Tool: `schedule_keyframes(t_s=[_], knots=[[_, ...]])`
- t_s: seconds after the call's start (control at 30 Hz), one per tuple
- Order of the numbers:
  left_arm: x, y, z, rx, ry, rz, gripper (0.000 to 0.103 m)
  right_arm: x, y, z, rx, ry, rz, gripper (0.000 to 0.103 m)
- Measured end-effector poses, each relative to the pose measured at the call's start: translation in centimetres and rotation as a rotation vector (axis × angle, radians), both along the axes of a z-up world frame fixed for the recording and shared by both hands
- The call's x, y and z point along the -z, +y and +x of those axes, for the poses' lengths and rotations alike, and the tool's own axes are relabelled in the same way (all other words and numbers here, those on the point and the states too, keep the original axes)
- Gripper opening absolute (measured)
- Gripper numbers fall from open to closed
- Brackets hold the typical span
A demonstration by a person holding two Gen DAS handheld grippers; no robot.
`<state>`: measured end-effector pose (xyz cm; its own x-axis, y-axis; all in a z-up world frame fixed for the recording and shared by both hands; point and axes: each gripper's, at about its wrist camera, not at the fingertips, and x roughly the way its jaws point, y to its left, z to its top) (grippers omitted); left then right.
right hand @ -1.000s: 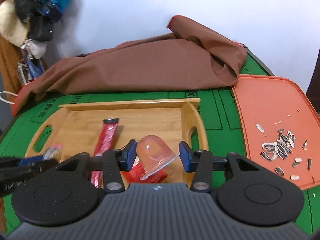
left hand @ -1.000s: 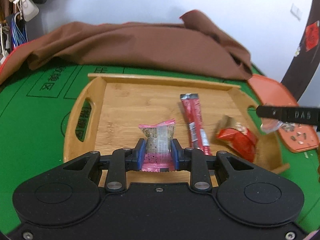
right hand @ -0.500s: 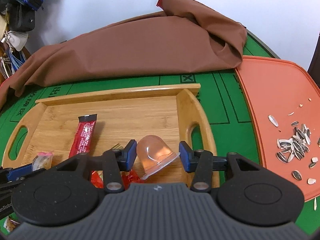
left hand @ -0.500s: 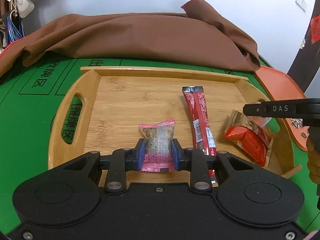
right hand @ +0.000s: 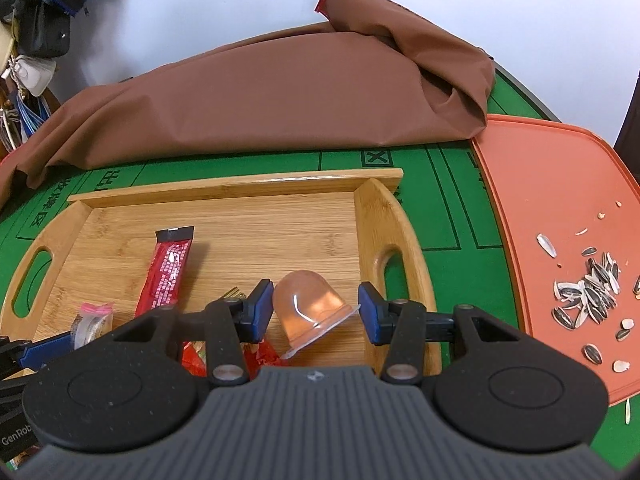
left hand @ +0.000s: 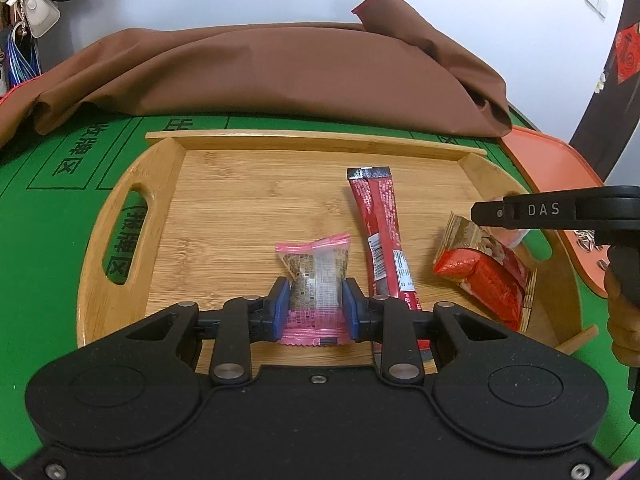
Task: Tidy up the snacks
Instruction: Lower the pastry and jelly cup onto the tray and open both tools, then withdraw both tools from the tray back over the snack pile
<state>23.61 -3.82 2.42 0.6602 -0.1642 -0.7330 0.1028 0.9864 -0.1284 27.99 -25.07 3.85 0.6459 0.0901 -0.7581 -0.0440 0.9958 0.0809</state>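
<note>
A bamboo tray lies on the green table mat. My left gripper is shut on a pink-edged clear snack packet, just over the tray's near edge. My right gripper is shut on a pale pink jelly cup; the cup is tilted, with one pad on its body and the other on its lid rim, above the tray's right end. A long red stick packet and a red-and-gold packet lie in the tray. The right gripper shows side-on at the right of the left wrist view.
A crumpled brown cloth lies behind the tray. To the tray's right is an orange board with a scatter of sunflower seeds and shells. Bags hang at the far left. A hand holds the right gripper.
Both grippers came nearer and lower over the tray with their snacks still held, then stayed still. Neither grip changed.
</note>
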Motion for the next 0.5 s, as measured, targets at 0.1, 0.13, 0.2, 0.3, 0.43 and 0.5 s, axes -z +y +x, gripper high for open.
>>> schedule_keyframes(t_s=[0.1,0.13,0.2,0.3,0.43,0.5], knots=[[-0.04,-0.13,-0.11,0.001,-0.004,0.012,0.027,0.05,0.23,0.15,-0.007,0.003,-0.013,0.05],[-0.06,-0.18,-0.14,0.002,-0.005,0.016,0.027,0.13,0.35,0.31,-0.007,0.008,-0.02,0.05],[-0.09,-0.19,-0.17,0.001,-0.006,0.019,0.027,0.4,0.55,0.61,-0.004,0.024,-0.025,0.05],[-0.17,-0.16,-0.27,-0.002,-0.009,0.019,0.031,0.85,0.63,0.77,0.0,0.035,-0.014,0.05],[-0.53,-0.12,-0.57,-0.006,-0.028,0.037,0.038,0.85,0.52,0.73,-0.005,0.033,0.001,0.053],[-0.79,-0.01,-0.74,-0.009,-0.038,0.044,0.042,0.58,0.57,0.52,-0.014,0.023,0.003,0.054]])
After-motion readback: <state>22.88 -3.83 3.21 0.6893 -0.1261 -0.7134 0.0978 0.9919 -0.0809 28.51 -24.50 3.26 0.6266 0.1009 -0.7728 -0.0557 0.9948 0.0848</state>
